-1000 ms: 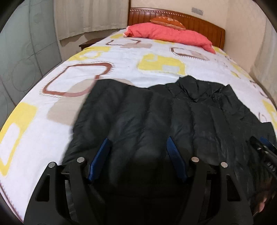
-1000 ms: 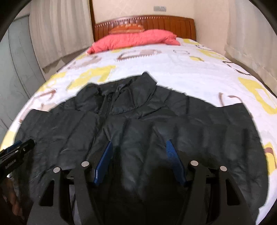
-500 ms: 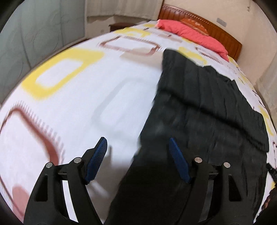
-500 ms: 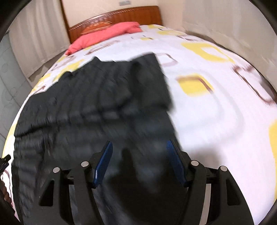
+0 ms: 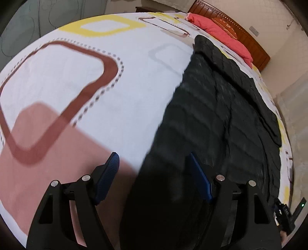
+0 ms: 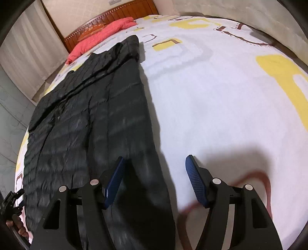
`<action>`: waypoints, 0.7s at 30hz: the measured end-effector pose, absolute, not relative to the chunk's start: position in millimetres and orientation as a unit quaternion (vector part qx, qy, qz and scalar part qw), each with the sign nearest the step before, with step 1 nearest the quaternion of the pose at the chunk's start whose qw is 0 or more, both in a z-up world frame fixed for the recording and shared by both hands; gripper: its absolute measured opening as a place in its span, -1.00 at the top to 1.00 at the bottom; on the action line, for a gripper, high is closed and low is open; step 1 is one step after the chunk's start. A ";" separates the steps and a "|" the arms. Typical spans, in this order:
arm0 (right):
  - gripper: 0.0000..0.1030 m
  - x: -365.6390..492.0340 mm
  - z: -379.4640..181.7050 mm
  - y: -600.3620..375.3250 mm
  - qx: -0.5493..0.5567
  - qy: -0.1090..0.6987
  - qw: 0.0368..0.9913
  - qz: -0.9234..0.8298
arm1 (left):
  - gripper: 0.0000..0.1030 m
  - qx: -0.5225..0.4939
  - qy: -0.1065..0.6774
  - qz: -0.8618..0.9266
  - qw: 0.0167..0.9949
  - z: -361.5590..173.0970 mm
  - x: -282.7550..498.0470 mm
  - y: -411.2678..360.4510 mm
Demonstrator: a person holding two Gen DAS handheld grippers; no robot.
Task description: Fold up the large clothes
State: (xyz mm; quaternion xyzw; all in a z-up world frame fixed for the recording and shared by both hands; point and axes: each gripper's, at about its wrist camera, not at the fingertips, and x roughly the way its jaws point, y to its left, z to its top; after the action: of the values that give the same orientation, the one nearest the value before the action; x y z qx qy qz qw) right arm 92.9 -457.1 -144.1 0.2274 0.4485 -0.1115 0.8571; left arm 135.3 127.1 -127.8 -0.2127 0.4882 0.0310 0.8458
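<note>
the black puffer jacket (image 5: 221, 119) lay spread flat on the patterned bedsheet (image 5: 80, 77), collar end toward the red pillow (image 5: 221, 32) and wooden headboard (image 6: 119, 13).

change noted: a second before, both cameras faced the jacket squarely over its hem; at inspection each had swung outward and dropped low. the left gripper (image 5: 152, 177) stood at the jacket's left side edge, the right gripper (image 6: 154, 178) at its right side edge (image 6: 150, 119).

jaws: both grippers stood wide apart, holding nothing. on each, the side edge of the jacket ran between the blue pads; contact with the fabric could not be confirmed.

judgement: the repositioning looked like preparation to pinch both side edges for a first lengthwise fold; no fold was yet evident.

containers: none seen in either view.
</note>
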 end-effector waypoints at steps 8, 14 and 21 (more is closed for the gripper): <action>-0.26 37.7 -149.0 -437.5 0.272 0.437 0.854 -0.073 | -0.43 -0.218 0.493 0.002 0.842 -131.9 96.8 116.6; -0.26 9.6 -153.7 -425.5 0.322 0.416 0.849 -0.042 | -0.42 -0.224 0.480 -0.004 0.848 -133.3 81.4 113.4; -0.22 -1.1 -157.2 -421.0 0.363 0.395 0.844 -0.019 | -0.14 -0.250 0.471 -0.018 0.846 -134.6 71.0 109.5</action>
State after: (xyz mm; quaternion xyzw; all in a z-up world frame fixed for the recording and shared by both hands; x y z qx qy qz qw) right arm -1.1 -421.0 -157.2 0.3628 0.3950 -0.0187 0.8438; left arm 71.0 109.5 -134.6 -0.2496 0.4711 -0.0179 0.8459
